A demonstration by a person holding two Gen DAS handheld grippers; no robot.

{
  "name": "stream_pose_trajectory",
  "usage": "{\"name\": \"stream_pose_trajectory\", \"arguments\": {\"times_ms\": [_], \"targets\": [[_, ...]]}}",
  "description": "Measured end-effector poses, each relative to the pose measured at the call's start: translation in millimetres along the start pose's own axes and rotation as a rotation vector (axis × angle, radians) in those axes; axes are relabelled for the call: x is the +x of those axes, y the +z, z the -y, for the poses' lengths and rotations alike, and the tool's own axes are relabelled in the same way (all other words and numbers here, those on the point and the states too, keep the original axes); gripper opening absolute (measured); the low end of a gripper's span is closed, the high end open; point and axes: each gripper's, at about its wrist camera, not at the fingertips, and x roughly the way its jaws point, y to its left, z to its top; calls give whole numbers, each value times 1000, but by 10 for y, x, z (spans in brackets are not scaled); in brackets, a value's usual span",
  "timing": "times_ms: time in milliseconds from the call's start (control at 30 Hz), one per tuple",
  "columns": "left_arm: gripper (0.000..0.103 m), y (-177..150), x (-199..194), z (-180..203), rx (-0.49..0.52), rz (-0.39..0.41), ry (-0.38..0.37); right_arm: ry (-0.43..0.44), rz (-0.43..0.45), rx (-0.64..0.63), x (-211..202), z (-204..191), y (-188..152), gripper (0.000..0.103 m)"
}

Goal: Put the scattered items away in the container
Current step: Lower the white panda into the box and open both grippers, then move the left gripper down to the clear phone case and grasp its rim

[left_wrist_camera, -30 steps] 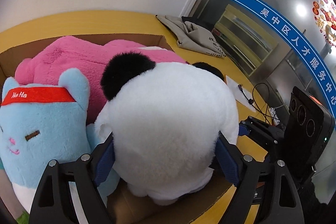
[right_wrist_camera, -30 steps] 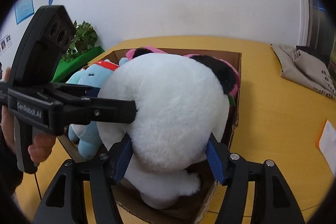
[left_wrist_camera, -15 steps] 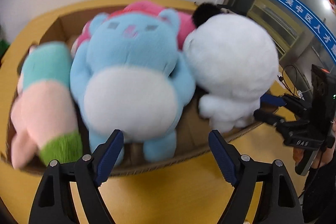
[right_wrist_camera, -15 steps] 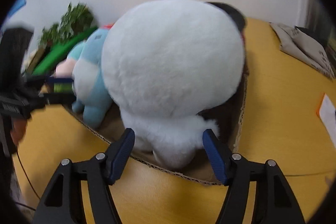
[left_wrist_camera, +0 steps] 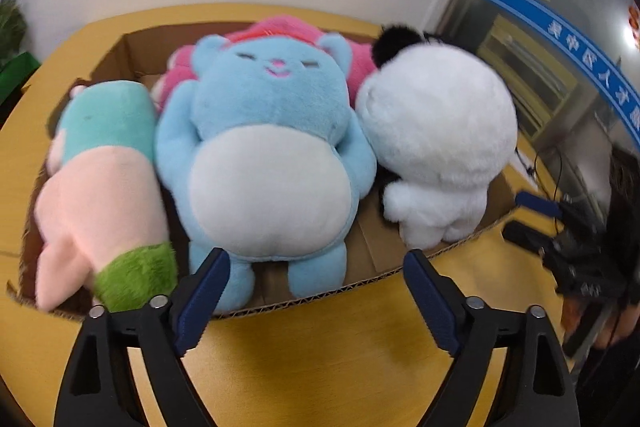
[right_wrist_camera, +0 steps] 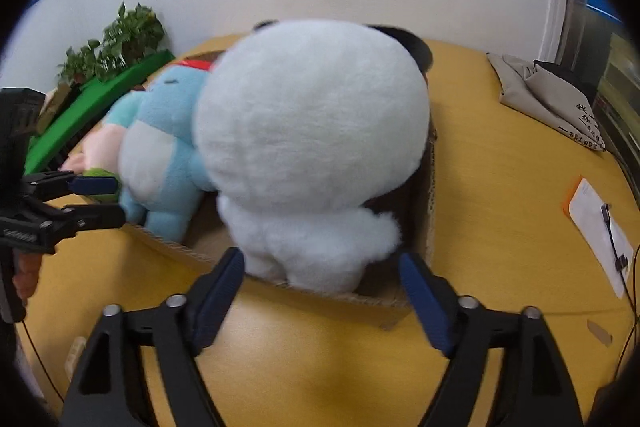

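Note:
A cardboard box [left_wrist_camera: 360, 287] on the yellow table holds several plush toys. In the left wrist view, a pink, teal and green plush [left_wrist_camera: 100, 167] lies at the left and a blue bear [left_wrist_camera: 272, 147] in the middle. A pink plush [left_wrist_camera: 280, 27] sits behind them and a white panda [left_wrist_camera: 440, 131] at the right. My left gripper [left_wrist_camera: 316, 271] hovers before the box's front wall, jaws opening, with no toy gripped. My right gripper [right_wrist_camera: 320, 267] stands just behind the panda [right_wrist_camera: 312, 131], jaws opening, pads off the fur. Each gripper shows in the other's view: the right gripper [left_wrist_camera: 528, 217], the left gripper [right_wrist_camera: 104, 202].
A grey cloth bag [right_wrist_camera: 552, 99] lies at the table's far right. Nearer, a white sheet with an orange edge [right_wrist_camera: 600, 227] has a cable on it. A potted plant [right_wrist_camera: 120, 43] and a green board [right_wrist_camera: 92, 115] stand left of the box. Bare yellow table [right_wrist_camera: 320, 347] lies in front.
Both grippers let go of the white panda, which now sits in the box. The left gripper swung left and back to face the blue bear. The right gripper drew back and widened.

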Motion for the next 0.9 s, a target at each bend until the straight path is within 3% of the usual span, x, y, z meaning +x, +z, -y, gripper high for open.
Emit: {"name": "stream_pose_trajectory", "arguments": {"times_ms": [67, 200, 533, 900], "targets": [[103, -40, -167, 18, -20, 54, 15, 16, 57, 59, -142, -51, -42, 83], [103, -143, -410, 134, 0, 122, 47, 23, 131, 161, -316, -192, -147, 87], [103, -341, -630, 356, 21, 156, 21, -135, 144, 190, -516, -362, -221, 88], [103, -412, -624, 401, 36, 150, -4, -192, 123, 129, -573, -485, -231, 88]]}}
